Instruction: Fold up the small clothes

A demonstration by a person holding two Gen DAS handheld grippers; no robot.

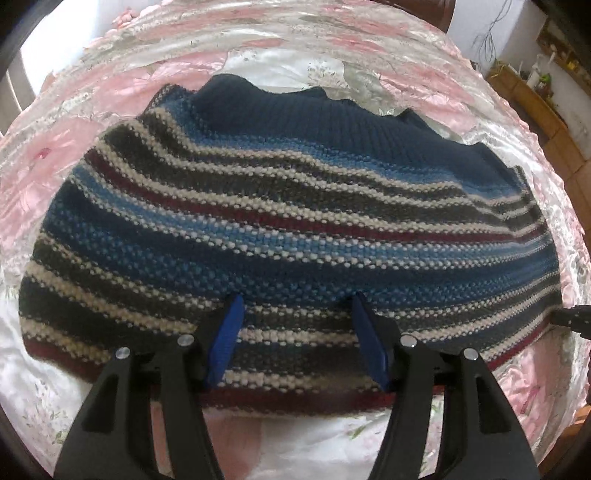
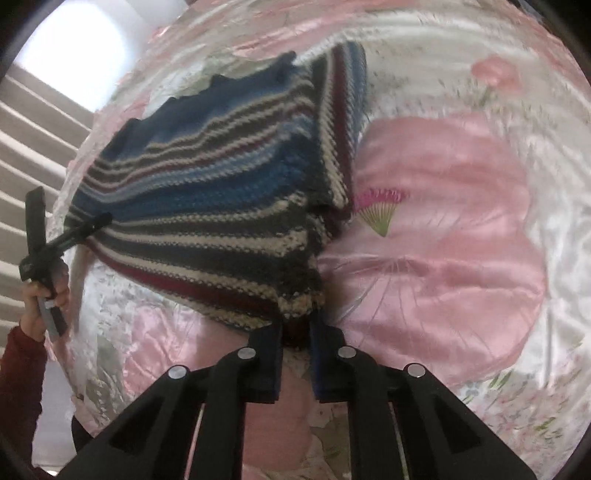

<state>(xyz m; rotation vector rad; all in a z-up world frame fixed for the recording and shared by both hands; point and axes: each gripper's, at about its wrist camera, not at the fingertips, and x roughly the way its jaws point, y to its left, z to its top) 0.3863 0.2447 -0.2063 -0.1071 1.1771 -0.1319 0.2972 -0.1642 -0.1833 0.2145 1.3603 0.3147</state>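
Striped blue, grey, white and maroon knitted sweater lies crosswise on the pink floral satin bedspread; left gripper gapes over its hem, right gripper pinches its corner

Bed covering: glossy pink-and-white floral satin, wrinkled. Bright window at 10 o'clock in the right wrist view, pale slatted panel beneath. Wooden shelf with small clutter at 2 o'clock in the left wrist view, against a white wall.
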